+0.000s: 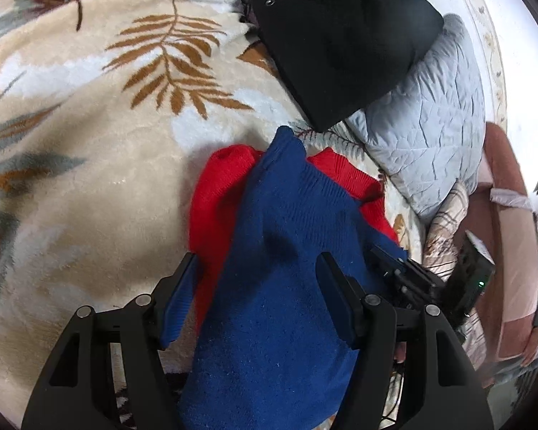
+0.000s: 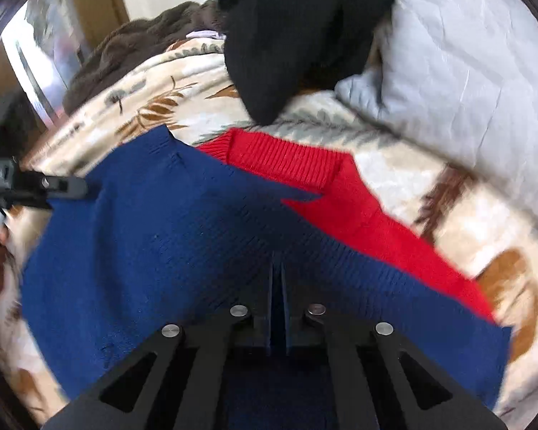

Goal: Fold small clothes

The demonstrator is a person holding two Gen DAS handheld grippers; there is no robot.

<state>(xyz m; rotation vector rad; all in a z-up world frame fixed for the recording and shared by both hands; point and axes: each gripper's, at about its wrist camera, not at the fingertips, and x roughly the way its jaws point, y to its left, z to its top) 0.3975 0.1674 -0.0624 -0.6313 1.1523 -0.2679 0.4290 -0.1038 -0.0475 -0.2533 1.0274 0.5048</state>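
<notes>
A small blue knit garment (image 1: pixel 269 251) lies over a red knit garment (image 1: pixel 211 200) on a cream leaf-patterned blanket (image 1: pixel 89 125). My left gripper (image 1: pixel 256 263) is open, its fingers spread on either side of the blue knit, which drapes between them. In the right wrist view my right gripper (image 2: pixel 278 261) is shut on the blue garment's (image 2: pixel 161 243) near edge. The red garment (image 2: pixel 305 175) shows behind it. My left gripper (image 2: pixel 64 186) reaches the blue knit's left edge there.
A black garment (image 1: pixel 340 43) and a pale grey quilted pillow (image 1: pixel 430 136) lie at the back right. A brown blanket (image 2: pixel 132 43) is heaped at the far left in the right wrist view. A pink chair (image 1: pixel 513 233) stands beside the bed.
</notes>
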